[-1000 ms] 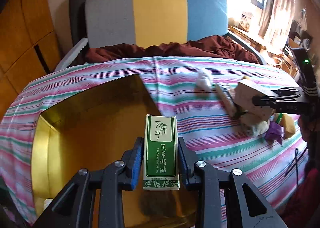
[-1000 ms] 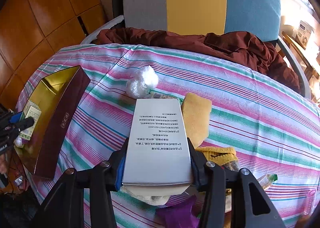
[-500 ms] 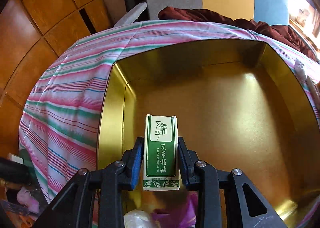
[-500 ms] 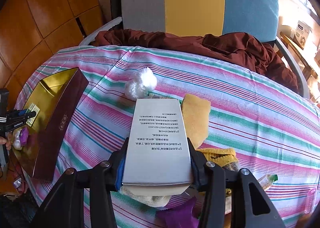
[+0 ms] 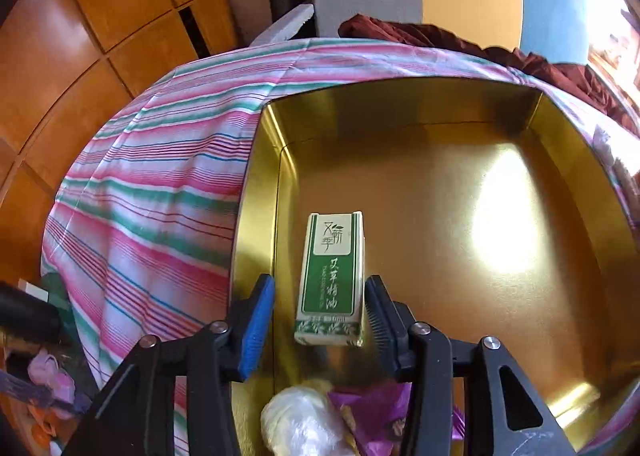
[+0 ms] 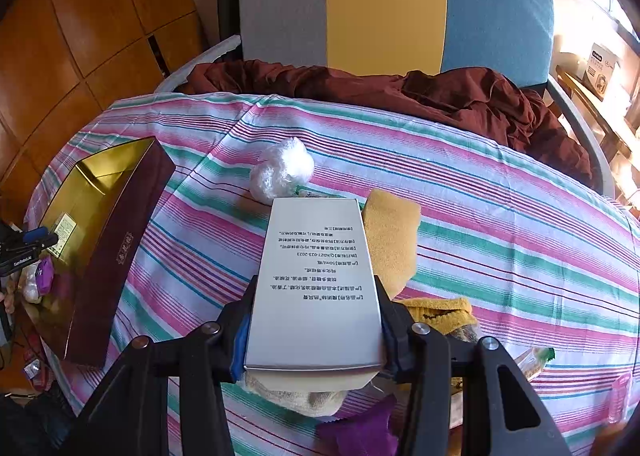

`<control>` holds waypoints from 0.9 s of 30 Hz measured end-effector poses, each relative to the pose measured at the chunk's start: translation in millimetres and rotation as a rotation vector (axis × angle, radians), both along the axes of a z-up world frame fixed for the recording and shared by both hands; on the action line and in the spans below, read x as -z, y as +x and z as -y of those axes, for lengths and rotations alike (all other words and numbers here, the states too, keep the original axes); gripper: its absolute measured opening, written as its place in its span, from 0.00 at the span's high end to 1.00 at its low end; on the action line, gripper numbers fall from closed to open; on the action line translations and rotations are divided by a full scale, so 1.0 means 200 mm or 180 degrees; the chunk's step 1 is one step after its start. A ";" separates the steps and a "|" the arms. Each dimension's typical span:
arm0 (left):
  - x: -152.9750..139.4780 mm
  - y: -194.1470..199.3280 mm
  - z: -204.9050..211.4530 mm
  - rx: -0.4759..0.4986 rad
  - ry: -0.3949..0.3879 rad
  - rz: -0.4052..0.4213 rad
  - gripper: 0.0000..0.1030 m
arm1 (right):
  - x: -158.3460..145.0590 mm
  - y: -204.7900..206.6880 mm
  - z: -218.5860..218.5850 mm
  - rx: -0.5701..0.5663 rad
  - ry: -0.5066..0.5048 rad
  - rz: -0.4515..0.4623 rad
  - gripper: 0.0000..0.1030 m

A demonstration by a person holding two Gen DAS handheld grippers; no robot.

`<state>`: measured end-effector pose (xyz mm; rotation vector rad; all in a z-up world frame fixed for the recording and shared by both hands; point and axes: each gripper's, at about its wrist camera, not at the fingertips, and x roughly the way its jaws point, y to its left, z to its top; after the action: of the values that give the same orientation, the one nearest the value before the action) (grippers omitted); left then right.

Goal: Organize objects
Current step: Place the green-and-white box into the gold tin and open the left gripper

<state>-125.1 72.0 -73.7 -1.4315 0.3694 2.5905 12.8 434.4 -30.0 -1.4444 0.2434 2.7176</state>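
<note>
A small green and white box point(image 5: 332, 280) lies on the floor of the gold-lined box point(image 5: 500, 184), near its left wall. My left gripper point(image 5: 320, 316) straddles it with its jaws opening; the blue pad point(image 5: 256, 320) stands clear of the carton. From the right wrist view the same gold box, maroon outside point(image 6: 116, 256), sits at the table's left edge with the left gripper point(image 6: 38, 238) over it. My right gripper point(image 6: 314, 320) is shut on a silver-white carton point(image 6: 316, 268) with printed text, held above the striped tablecloth point(image 6: 500, 224).
A crumpled plastic ball point(image 5: 300, 420) and a purple wrapper point(image 5: 376, 408) lie in the gold box's near end. On the cloth are another plastic ball point(image 6: 282, 170), a yellow sponge point(image 6: 394, 232), a yellow cloth point(image 6: 440, 312) and a purple scrap point(image 6: 360, 432). A chair point(image 6: 384, 4) stands behind.
The left gripper swung over the gold box and sank into it, then its jaws parted and let the green box go onto the floor. The right gripper and its carton stayed still.
</note>
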 end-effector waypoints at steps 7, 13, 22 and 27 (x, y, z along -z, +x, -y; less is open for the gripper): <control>-0.17 0.13 0.04 -0.0042 0.0309 -0.0334 0.46 | -0.02 0.01 0.03 0.0105 -0.0066 -0.0013 0.52; -0.24 0.22 0.03 -0.0001 0.0494 -0.0383 0.40 | -0.04 0.04 0.08 0.0250 -0.0062 -0.0024 0.52; -0.23 0.34 0.03 0.0093 0.0631 -0.0329 0.40 | -0.24 0.02 0.35 0.0098 -0.0193 -0.0346 0.52; -0.23 0.39 0.10 0.0017 0.0698 -0.0325 0.40 | -0.30 -0.14 0.73 -0.0356 -0.0308 -0.0369 0.52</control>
<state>-48.0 52.4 -28.6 -1.2276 0.0965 2.6107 -16.0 288.8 29.6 -1.3640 0.3129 2.9224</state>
